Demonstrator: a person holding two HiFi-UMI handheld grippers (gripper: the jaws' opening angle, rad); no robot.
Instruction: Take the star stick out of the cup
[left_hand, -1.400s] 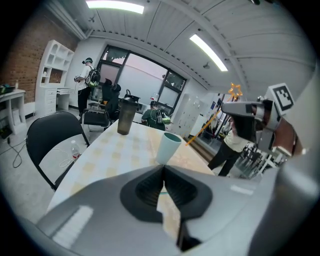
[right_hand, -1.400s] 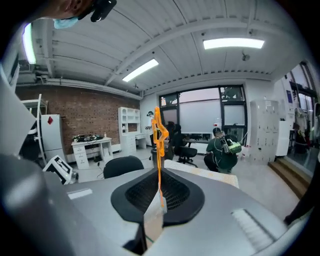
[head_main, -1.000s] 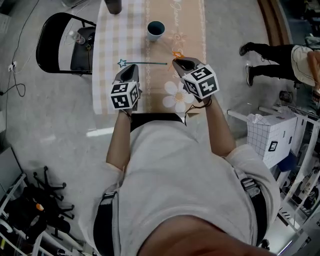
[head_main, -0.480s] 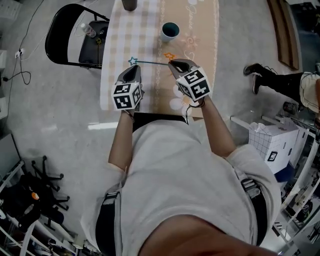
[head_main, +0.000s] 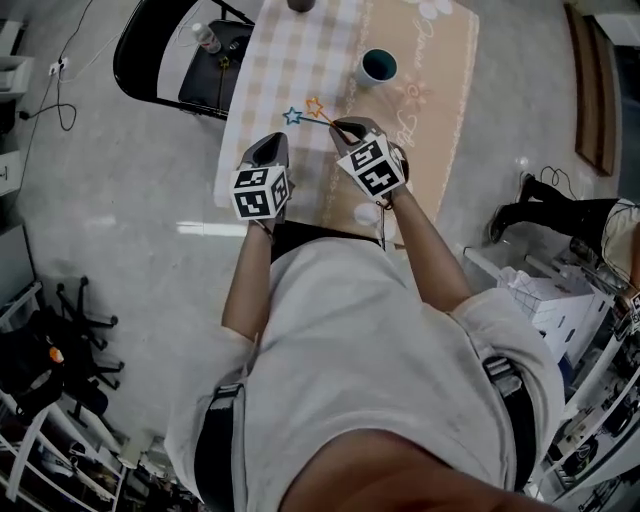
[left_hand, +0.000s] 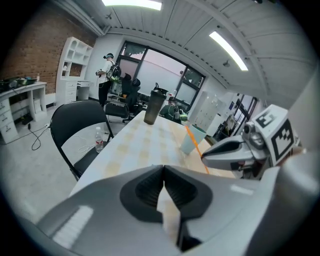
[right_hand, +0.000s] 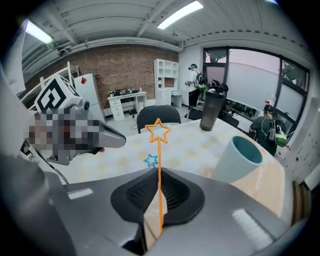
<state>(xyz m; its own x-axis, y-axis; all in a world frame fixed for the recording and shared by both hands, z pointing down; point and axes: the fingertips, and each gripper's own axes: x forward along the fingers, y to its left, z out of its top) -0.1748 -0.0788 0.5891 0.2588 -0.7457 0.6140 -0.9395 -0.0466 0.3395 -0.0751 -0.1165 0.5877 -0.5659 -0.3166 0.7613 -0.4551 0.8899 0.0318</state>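
Observation:
The teal-lined cup (head_main: 378, 66) stands upright on the table (head_main: 440, 80), with no stick visible in it. My right gripper (head_main: 340, 124) is shut on the thin orange star stick (head_main: 315, 105), near the stick's lower end. In the right gripper view the orange star stick (right_hand: 158, 131) rises straight from between the jaws of the right gripper (right_hand: 159, 172), left of the cup (right_hand: 235, 160). A blue star stick (head_main: 292, 116) lies flat on the checked cloth, its star (right_hand: 151, 160) just behind the orange one. My left gripper (head_main: 277, 142) hovers beside them, its jaws (left_hand: 164, 170) shut and empty.
A dark tumbler (left_hand: 152, 107) stands at the table's far end. A black folding chair (head_main: 170, 60) with a water bottle (head_main: 205, 38) on its seat is left of the table. A person's legs (head_main: 560, 215) and a white crate (head_main: 545, 300) are on the right.
The right gripper has swung the orange star stick to the left, so its star now sits close to the blue star. The left gripper stays shut and empty. The head view has shifted.

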